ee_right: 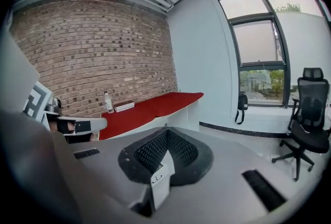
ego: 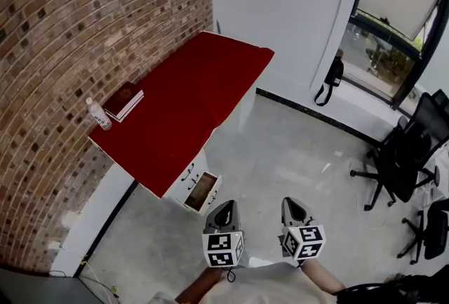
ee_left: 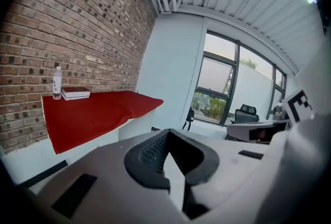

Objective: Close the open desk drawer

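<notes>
Field notes, desk area: we log a clear bottle (ego: pixel 98 114) upright at the wall-side edge of the red desk top (ego: pixel 189 106), near its near corner. A dark red book (ego: pixel 123 100) lies flat just beside it on the same edge. A brick wall (ego: pixel 63 50) runs behind. A black bag (ego: pixel 331 78) hangs below the window (ego: pixel 393 22). A black office chair (ego: pixel 407 155) stands well apart.
</notes>
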Demonstrator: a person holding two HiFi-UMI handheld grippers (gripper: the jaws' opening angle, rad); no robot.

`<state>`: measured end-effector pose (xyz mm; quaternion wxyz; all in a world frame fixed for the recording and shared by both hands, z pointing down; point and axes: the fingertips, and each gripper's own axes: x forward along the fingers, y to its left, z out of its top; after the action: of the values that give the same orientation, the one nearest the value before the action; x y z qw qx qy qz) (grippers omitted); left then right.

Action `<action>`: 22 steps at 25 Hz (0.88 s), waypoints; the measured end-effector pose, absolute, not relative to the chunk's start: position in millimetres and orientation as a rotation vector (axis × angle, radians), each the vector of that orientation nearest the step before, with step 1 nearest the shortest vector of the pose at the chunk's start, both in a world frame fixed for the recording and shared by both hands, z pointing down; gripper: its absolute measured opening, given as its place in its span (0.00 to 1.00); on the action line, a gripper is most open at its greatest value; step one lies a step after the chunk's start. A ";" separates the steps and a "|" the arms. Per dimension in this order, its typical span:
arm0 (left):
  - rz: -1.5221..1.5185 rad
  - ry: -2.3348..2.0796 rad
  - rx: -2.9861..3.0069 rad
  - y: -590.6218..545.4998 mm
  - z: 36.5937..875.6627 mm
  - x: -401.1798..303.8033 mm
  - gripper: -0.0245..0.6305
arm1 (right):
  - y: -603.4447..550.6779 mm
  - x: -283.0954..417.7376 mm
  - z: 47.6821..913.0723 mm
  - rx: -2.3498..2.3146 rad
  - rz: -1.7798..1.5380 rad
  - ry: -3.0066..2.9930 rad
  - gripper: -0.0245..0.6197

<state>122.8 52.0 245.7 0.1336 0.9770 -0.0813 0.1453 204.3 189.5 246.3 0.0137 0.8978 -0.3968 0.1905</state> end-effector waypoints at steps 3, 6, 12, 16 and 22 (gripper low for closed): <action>0.417 -0.280 2.817 34.6 247.5 146.2 0.04 | 162.8 231.8 246.3 2.759 0.587 -1.297 0.03; 0.429 -0.325 2.797 19.4 252.2 164.7 0.04 | 141.4 254.3 248.8 2.728 0.596 -1.348 0.03; 0.455 -0.401 2.778 -4.9 260.1 183.0 0.04 | 110.8 280.9 260.5 2.680 0.637 -1.424 0.03; 0.467 -0.469 2.756 -19.8 262.8 182.6 0.04 | 88.8 290.0 267.1 2.649 0.666 -1.482 0.03; 0.488 -0.639 2.697 -40.0 266.7 177.6 0.04 | 46.7 303.1 271.6 2.517 0.699 -1.638 0.03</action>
<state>177.6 -40.0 266.7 0.1630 0.9455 -0.2241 0.1711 303.1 46.7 271.6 0.0290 0.8161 -0.5308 0.2267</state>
